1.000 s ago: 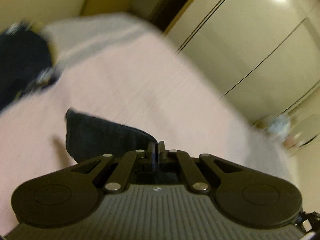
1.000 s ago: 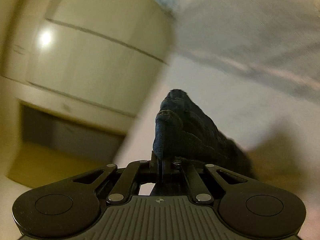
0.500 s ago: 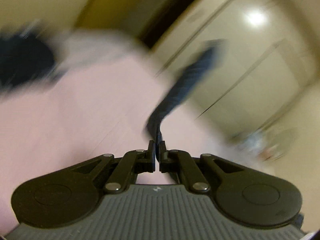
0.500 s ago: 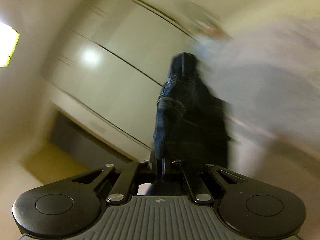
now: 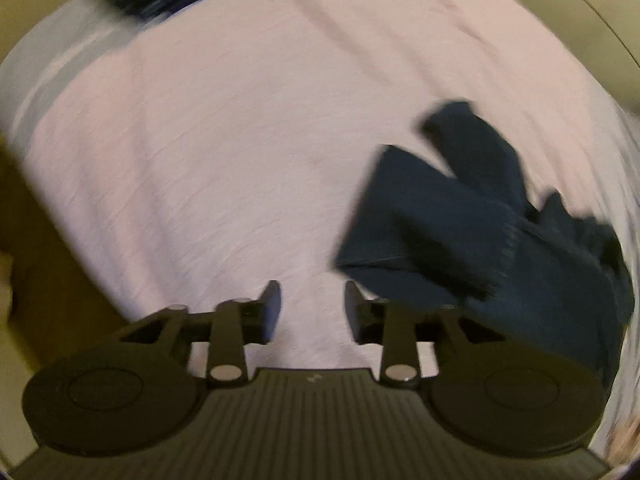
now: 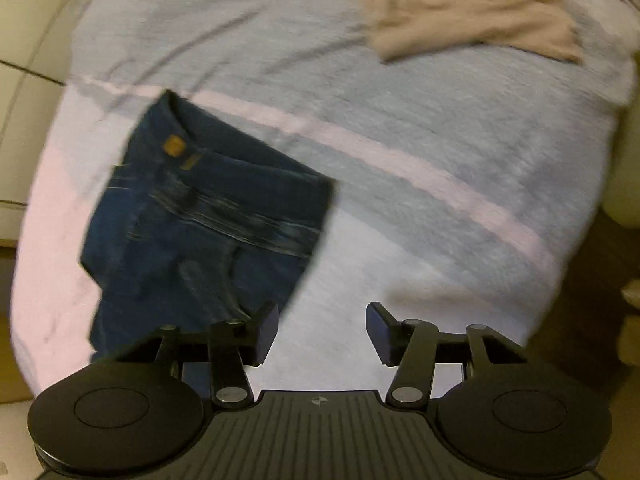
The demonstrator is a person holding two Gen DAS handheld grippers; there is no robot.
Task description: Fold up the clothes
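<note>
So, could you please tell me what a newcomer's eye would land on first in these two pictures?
The dark blue jeans stand out most, lying loose on the pale pink and grey bedcover, left of the right hand-held gripper. That gripper and the left hand-held gripper are both opening with nothing between their jaws. A beige garment lies at the far side of the bed.

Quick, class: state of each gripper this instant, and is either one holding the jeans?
Left gripper: jaws opening, nothing between them; jeans lie to its right.
Right gripper: jaws opening, empty; jeans lie to its left.
</note>
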